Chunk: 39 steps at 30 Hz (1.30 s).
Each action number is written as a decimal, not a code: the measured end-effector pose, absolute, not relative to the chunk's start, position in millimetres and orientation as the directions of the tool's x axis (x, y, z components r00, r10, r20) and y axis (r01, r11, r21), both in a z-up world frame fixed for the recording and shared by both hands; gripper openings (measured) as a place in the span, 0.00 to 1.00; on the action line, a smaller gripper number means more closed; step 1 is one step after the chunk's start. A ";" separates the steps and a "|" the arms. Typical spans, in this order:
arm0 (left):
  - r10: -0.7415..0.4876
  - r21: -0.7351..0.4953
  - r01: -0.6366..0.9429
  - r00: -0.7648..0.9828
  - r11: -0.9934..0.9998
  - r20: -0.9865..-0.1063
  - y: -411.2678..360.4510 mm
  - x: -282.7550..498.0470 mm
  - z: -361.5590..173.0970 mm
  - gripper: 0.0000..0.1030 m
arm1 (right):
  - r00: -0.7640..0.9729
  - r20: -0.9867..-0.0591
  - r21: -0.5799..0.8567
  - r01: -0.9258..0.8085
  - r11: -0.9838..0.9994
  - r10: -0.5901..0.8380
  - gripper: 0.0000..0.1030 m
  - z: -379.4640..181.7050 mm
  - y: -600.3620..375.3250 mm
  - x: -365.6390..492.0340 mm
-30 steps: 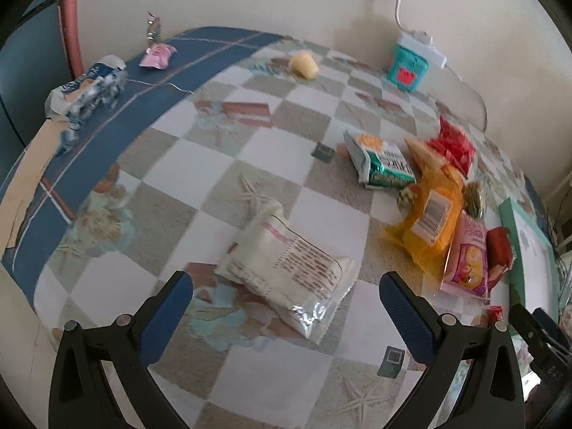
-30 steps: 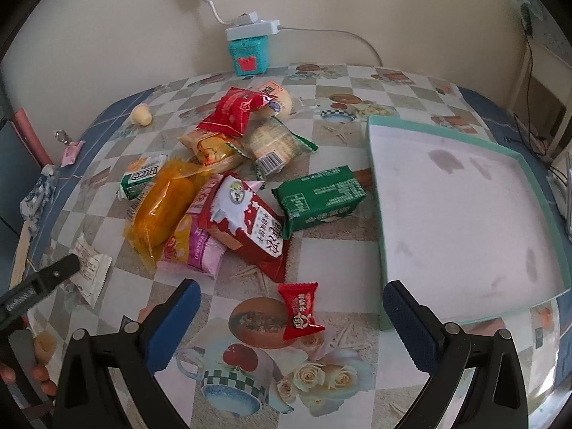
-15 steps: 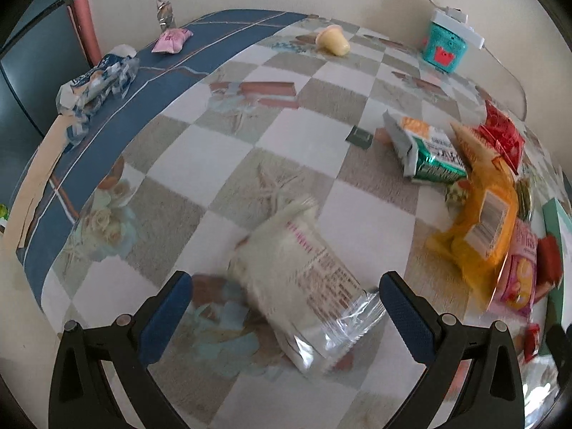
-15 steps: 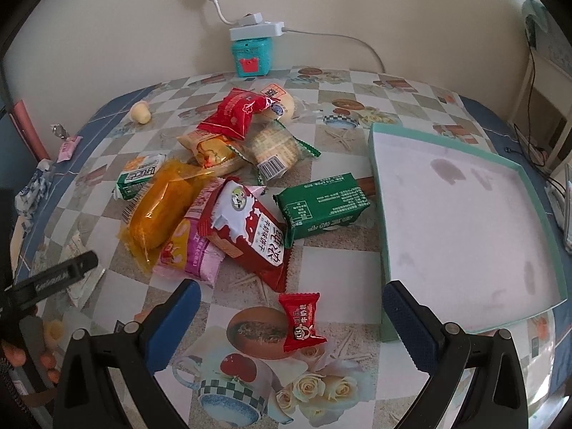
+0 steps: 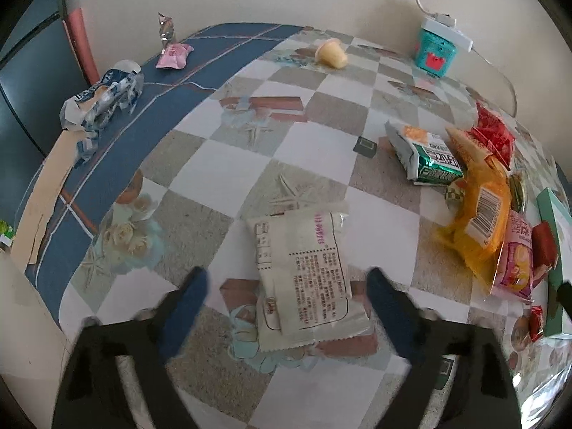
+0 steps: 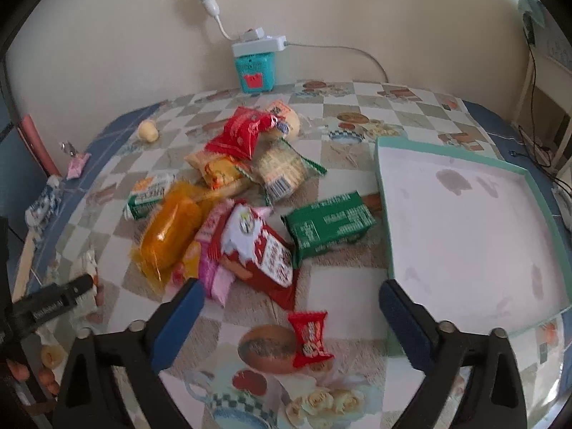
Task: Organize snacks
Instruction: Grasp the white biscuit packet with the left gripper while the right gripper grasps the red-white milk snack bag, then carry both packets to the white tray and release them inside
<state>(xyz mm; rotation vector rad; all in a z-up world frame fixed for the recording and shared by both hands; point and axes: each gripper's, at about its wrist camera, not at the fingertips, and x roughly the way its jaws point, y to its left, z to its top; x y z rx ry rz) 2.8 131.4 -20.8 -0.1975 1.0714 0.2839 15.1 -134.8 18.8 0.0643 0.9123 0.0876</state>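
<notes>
Both grippers have just been closing — the left gripper (image 5: 286,287) still open astride the white snack packet (image 5: 304,279) flat on the tabletop (image 5: 200,164), the right gripper (image 6: 289,295) open over a red candy (image 6: 310,336) — so pinching, then carrying to the tray (image 6: 464,228), seems next.

Left claw (image 5: 286,287) fingers motion-blurred, teal tray (image 5: 552,214) cut off at frame edge, packet print unreadable
</notes>
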 end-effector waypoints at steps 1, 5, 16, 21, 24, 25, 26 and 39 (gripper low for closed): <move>0.128 -0.023 -0.320 0.444 0.947 -0.887 131.1 3.1 -22.3 0.74 | 0.611 -0.784 0.093 -0.053 0.994 0.106 0.88 18.7 -133.3 17.3; 0.110 -0.043 -0.316 0.449 0.948 -0.887 131.9 2.3 -23.7 0.61 | 0.616 -0.775 0.107 -0.093 0.990 0.142 0.79 18.7 -123.7 23.7; 0.110 -0.045 -0.312 0.460 0.949 -0.881 131.8 5.3 -25.3 0.55 | 0.605 -0.784 0.060 -0.154 0.986 0.142 0.56 8.8 -98.9 34.6; 0.107 -0.049 -0.312 0.463 0.949 -0.880 131.7 5.1 -25.7 0.55 | 0.595 -0.792 0.062 -0.142 0.988 0.135 0.52 4.0 -99.5 41.1; 0.106 -0.052 -0.314 0.463 0.948 -0.880 131.9 5.0 -25.6 0.55 | 0.594 -0.792 0.066 -0.145 0.987 0.140 0.41 3.6 -98.3 42.5; 0.106 -0.051 -0.315 0.463 0.948 -0.880 131.9 5.1 -25.5 0.55 | 0.597 -0.790 0.062 -0.148 0.987 0.139 0.41 4.3 -97.5 42.4; 0.107 -0.050 -0.316 0.462 0.947 -0.880 131.7 5.1 -25.3 0.55 | 0.600 -0.789 0.056 -0.148 0.987 0.135 0.39 4.9 -97.0 42.2; 0.111 -0.054 -0.307 0.493 0.950 -0.863 129.4 -2.9 -2.9 0.50 | 0.629 -0.762 0.086 -0.134 0.987 0.152 0.28 24.1 -105.0 30.5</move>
